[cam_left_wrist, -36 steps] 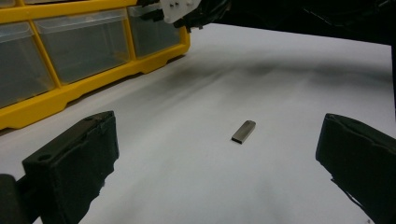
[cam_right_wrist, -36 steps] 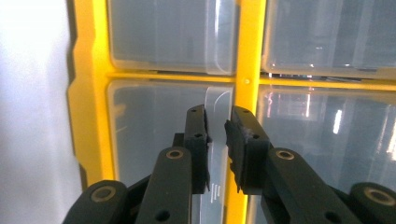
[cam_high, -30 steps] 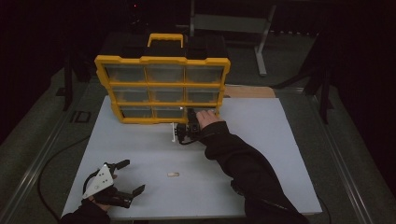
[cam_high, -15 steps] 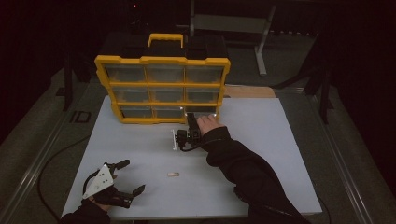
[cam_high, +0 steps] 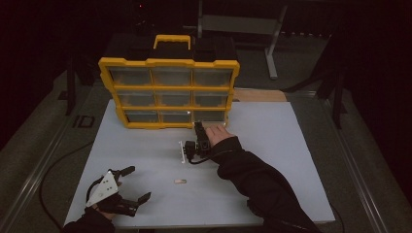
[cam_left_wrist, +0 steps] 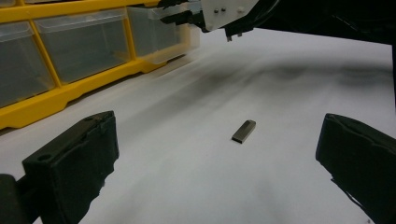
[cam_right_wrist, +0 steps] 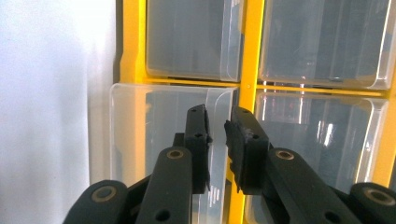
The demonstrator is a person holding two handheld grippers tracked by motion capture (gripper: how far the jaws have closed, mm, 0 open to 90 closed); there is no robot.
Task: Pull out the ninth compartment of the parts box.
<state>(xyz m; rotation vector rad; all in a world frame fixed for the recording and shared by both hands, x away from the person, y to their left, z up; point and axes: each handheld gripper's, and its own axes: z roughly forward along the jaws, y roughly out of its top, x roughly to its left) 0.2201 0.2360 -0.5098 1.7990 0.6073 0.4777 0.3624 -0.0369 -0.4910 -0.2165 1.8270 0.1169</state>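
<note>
A yellow organizer (cam_high: pixel 167 63) with clear drawers stands at the back of the white board (cam_high: pixel 272 145). My right gripper (cam_high: pixel 198 127) is turned on its side at the bottom-right drawer (cam_high: pixel 210 116). In the right gripper view its jaws (cam_right_wrist: pixel 218 116) are closed on the front lip of that clear drawer (cam_right_wrist: pixel 154 140), which sticks out of the yellow frame (cam_right_wrist: pixel 250 46). My left gripper (cam_high: pixel 139 183) rests open at the near left corner. A small silver metal piece (cam_high: pixel 180 181) lies on the board just ahead of the left gripper (cam_left_wrist: pixel 215 126), seen there as a short bar (cam_left_wrist: pixel 243 131).
A wooden plank (cam_high: pixel 257 94) lies behind the organizer's right side. A metal stand (cam_high: pixel 272 43) rises in the dark at the back. A cable (cam_high: pixel 53 170) runs off the board's left edge. The left gripper view shows the organizer (cam_left_wrist: pixel 70 93) and the right gripper's white plate (cam_left_wrist: pixel 224 9).
The right hand has drawn back a little toward the person, and the bottom-right drawer has come out with it. The left gripper and the metal piece have stayed put.
</note>
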